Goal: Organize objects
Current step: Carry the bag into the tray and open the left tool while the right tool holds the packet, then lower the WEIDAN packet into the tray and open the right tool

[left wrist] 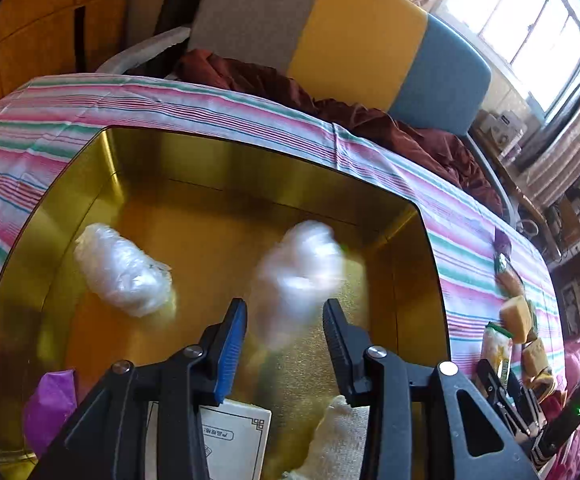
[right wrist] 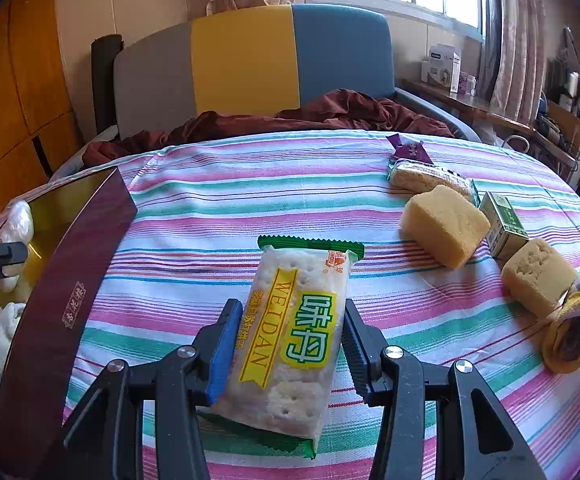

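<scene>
My left gripper [left wrist: 285,306] hangs open over a gold-lined box [left wrist: 210,152]. A blurred clear-plastic bundle [left wrist: 297,268] is just beyond and partly between its fingers, and the pads do not press on it. A second wrapped bundle [left wrist: 124,270] lies on the box floor to the left. My right gripper [right wrist: 290,306] is shut on a green-and-yellow cracker packet [right wrist: 290,340], held over the striped cloth [right wrist: 210,208]. The box's maroon outer wall [right wrist: 70,280] is to the left in the right wrist view.
The box also holds a purple item [left wrist: 50,404], a white printed carton [left wrist: 238,436] and a white cloth [left wrist: 337,436]. On the cloth to the right lie two yellow sponge blocks [right wrist: 443,224] [right wrist: 537,280], a small green box [right wrist: 503,226], a wrapped snack [right wrist: 429,178], a purple wrapper [right wrist: 407,150] and a yellow glove [right wrist: 573,332].
</scene>
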